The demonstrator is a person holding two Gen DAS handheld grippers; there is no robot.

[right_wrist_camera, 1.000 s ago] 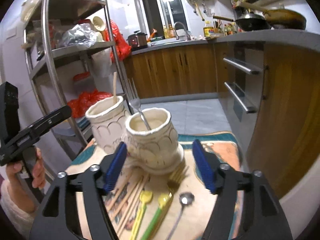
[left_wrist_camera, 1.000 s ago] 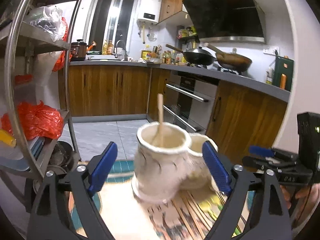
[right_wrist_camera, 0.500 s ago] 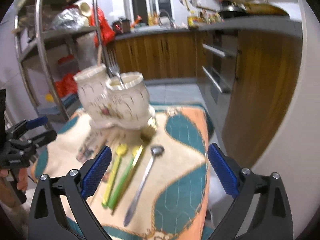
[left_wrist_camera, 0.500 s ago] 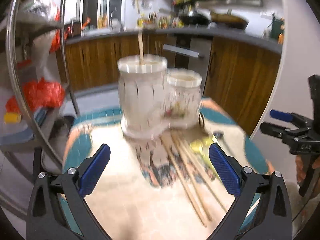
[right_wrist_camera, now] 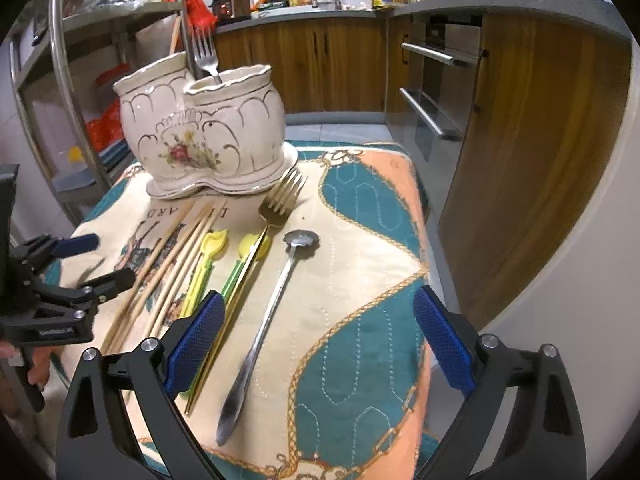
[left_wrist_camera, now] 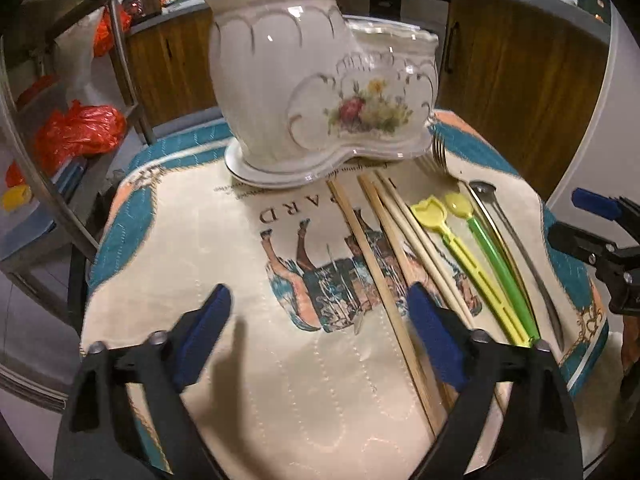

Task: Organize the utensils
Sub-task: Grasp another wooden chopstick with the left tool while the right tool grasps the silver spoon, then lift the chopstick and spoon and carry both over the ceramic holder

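A white ceramic two-cup utensil holder (left_wrist_camera: 320, 80) (right_wrist_camera: 200, 132) stands at the far end of the quilted mat. A steel fork (right_wrist_camera: 205, 56) stands in its right cup. In front lie several wooden chopsticks (left_wrist_camera: 384, 248) (right_wrist_camera: 172, 256), a yellow plastic spoon (left_wrist_camera: 456, 248) (right_wrist_camera: 202, 268), a green-handled yellow spoon (left_wrist_camera: 492, 248) (right_wrist_camera: 244, 256), a gold fork (right_wrist_camera: 276, 208) and a steel spoon (right_wrist_camera: 272, 308) (left_wrist_camera: 516, 240). My left gripper (left_wrist_camera: 316, 336) is open and empty above the mat, its right finger over the chopsticks. My right gripper (right_wrist_camera: 320, 344) is open and empty above the steel spoon's handle.
The mat (right_wrist_camera: 360, 340) covers a small table with drops on all sides. A metal shelf rack (left_wrist_camera: 60, 120) stands to the left. Wooden cabinets and an oven (right_wrist_camera: 432, 92) lie behind and to the right.
Both grippers have drawn back from the holder and tilted down toward the mat. The laid-out utensils have come into view. Both stay open.
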